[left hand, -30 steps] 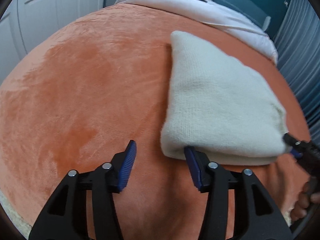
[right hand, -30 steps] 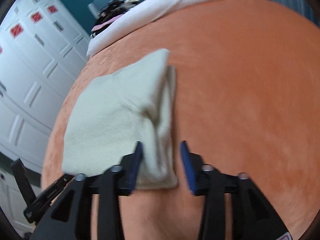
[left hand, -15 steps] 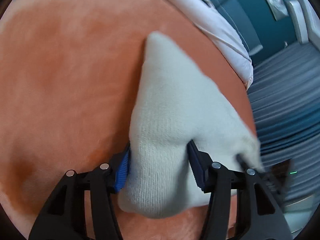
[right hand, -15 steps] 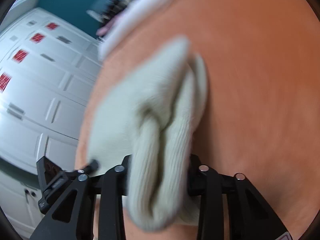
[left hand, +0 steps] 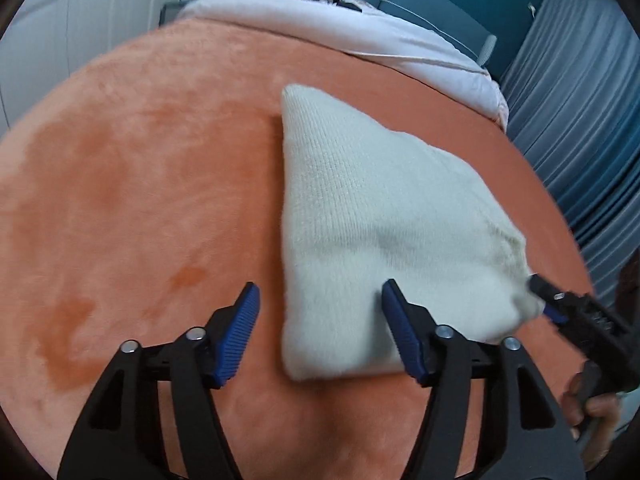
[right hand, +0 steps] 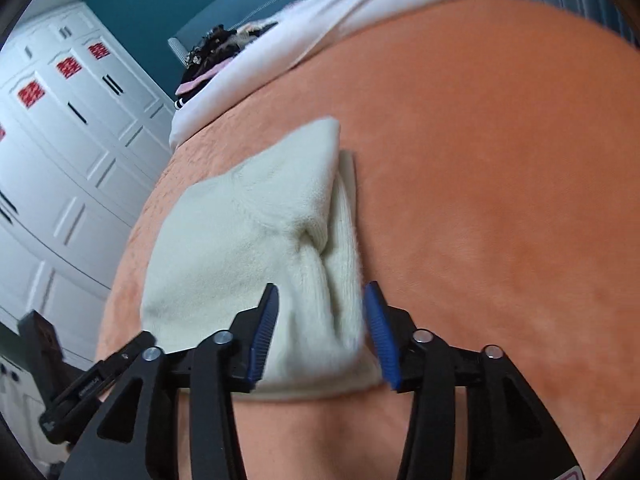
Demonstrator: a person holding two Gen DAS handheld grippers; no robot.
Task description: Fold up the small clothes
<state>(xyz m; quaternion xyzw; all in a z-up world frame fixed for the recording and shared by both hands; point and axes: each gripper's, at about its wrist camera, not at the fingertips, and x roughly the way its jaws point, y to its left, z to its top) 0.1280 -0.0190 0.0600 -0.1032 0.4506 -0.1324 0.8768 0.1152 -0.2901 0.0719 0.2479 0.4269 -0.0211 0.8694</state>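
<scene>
**Grippers spread wide over a folded knit**

Both tools stood with their jaws apart and held nothing. The left gripper (left hand: 320, 324) straddled the near left corner of the cream knit garment (left hand: 384, 220), one pad over the cloth and the other over bare blanket. The right gripper (right hand: 322, 332) had its jaws on either side of the bunched near right end, where the layers puckered; whether the pads touched the wool could not be told.

The orange blanket (left hand: 140, 200) covered the bed and carried the garment, which lay to the right of centre as a thick, roughly square bundle. By the look of it a fold had been laid down and the hold let go. A fair guess is that the next move was either to smooth the puckered right end or to take both near corners for one more fold; that would call for the jaws to close on all layers at once.

A white duvet (left hand: 360, 40) lay heaped beyond, with a pile of dark clothes (right hand: 216, 48) further off, both well apart. Nothing stood between the tools and the knit.
</scene>
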